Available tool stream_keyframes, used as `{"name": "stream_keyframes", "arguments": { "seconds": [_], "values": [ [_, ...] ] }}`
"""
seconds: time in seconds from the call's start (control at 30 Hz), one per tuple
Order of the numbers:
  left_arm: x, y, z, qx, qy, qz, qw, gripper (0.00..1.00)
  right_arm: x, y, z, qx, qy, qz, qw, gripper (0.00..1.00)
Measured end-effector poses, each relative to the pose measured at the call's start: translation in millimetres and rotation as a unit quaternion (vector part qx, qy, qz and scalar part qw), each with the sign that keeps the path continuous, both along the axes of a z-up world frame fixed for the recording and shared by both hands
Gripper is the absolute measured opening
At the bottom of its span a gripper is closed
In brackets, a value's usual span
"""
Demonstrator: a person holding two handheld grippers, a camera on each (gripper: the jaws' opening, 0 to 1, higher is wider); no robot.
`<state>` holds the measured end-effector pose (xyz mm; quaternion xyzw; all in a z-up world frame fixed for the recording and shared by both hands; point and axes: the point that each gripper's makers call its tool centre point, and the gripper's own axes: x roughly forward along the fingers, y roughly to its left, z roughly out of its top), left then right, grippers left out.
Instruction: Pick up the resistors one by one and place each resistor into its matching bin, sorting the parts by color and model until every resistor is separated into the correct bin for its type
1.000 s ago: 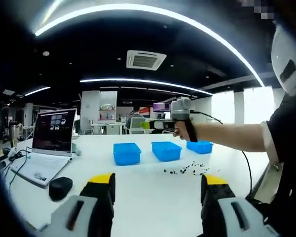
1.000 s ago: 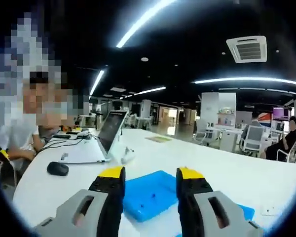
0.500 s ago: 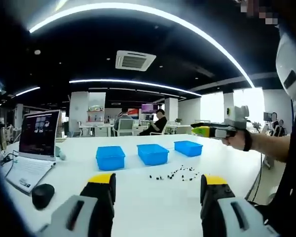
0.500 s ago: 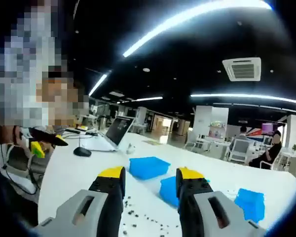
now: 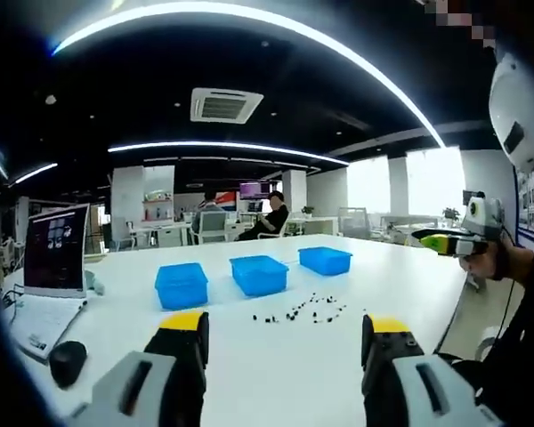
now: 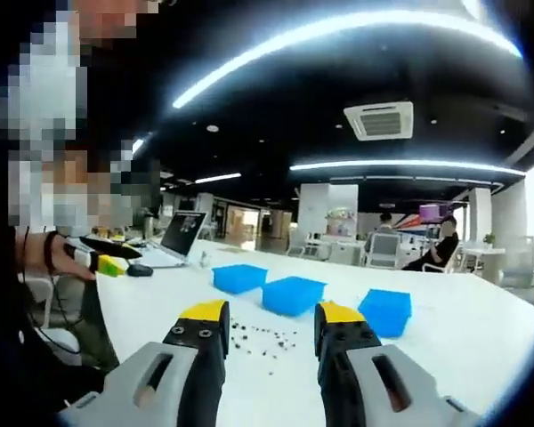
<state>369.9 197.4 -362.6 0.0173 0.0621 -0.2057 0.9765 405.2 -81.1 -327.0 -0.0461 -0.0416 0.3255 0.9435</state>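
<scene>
While both grippers hang above the near edge of a white table (image 5: 276, 356), neither has hold of anything. Seen in the left gripper view, the left gripper (image 5: 285, 334) has its two yellow-tipped jaws standing wide apart with bare tabletop between them. Seen in the right gripper view, the right gripper (image 6: 260, 322) shows its jaws parted as well, a narrower gap than the left's, with nothing in it.

The resistors (image 5: 303, 309) lie as a loose scatter of small dark pieces on the table, in front of three blue bins and apart from them. In the left gripper view the bins stand in a row: the left bin (image 5: 181, 285), the middle bin (image 5: 259, 274) and the right bin (image 5: 325, 260), each separate from its neighbour. What is inside them cannot be made out.

Toward the table's left end sit an open laptop (image 5: 49, 271) with a lit screen and a dark mouse (image 5: 67, 363) close to it. At the right edge of the left gripper view, the person's hand (image 5: 489, 262) holds the right gripper out over the table's far side. Beyond the table, a seated person (image 5: 271, 213) is visible in the office.
</scene>
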Motion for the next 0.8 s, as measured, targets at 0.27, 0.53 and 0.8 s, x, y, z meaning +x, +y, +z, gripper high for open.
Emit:
{"name": "stream_keyframes", "arguments": {
  "seconds": [0.27,0.53,0.8],
  "values": [
    [-9.5,-5,-1.7,-0.011,0.010,-0.022,0.9996,0.71,13,11,0.1,-0.025,0.028,0.041,0.9985,0.40],
    [-16.4,-8,-13.3,-0.001,0.030,-0.043,0.9986,0.71,30,42,-7.3,-0.103,0.100,0.152,0.9779,0.38],
    [-21.1,-6,-28.9,0.008,0.053,-0.052,0.9972,0.71,48,77,-34.0,-0.245,0.143,0.241,0.9281,0.38]
  ]
}}
